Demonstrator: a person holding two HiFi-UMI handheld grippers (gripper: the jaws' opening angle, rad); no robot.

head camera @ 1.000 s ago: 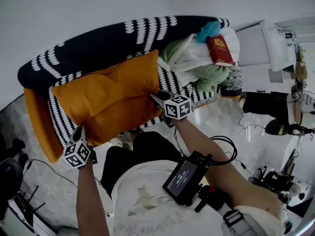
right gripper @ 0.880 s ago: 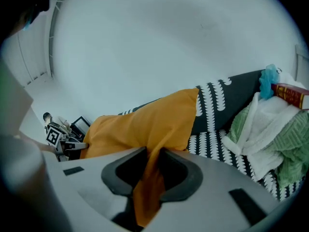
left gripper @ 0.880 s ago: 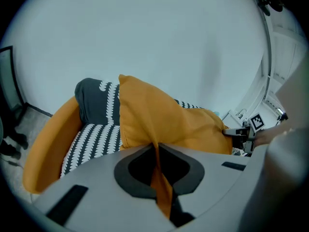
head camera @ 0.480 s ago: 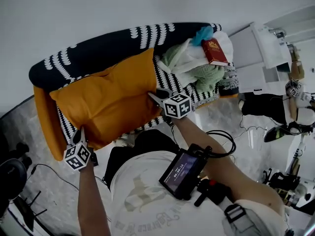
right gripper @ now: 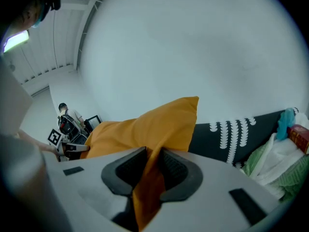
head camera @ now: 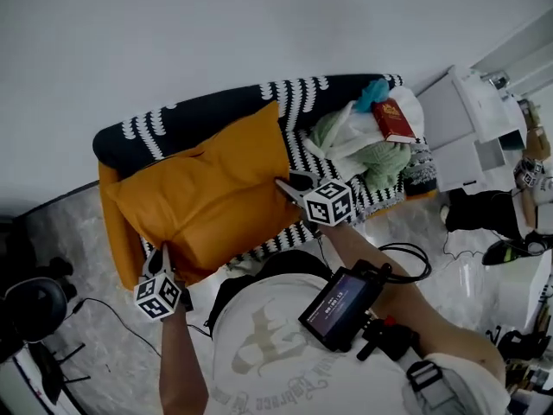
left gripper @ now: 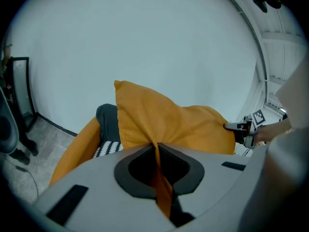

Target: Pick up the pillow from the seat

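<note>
Pillow: the orange pillow (head camera: pixel 207 188) is held at two of its edges, one in each claw, over the seat (head camera: pixel 263 247) of the sofa. It hides most of the seat, and I cannot tell if its underside touches it.
Left claw: the left claw (left gripper: pixel 155 151) has its jaws almost fully together. They pinch a thin fold of the pillow's cloth at the near left corner.
Right claw: the right claw (right gripper: pixel 149 161) has its jaws a little apart. They are closed on a thicker fold of cloth at the pillow's right edge.
Sofa: the backrest (head camera: pixel 190 119) is black with white patterns, and the seat is striped black and white.
Left end of sofa: a second orange cushion (head camera: pixel 112 223) lies just beside the pillow.
Right end of sofa: a pile of green and white cloth (head camera: pixel 359 150) has a red book (head camera: pixel 393 121) on top.
Person: a device with a lit screen (head camera: pixel 337 305) hangs at the chest, with cables beside it.
</note>
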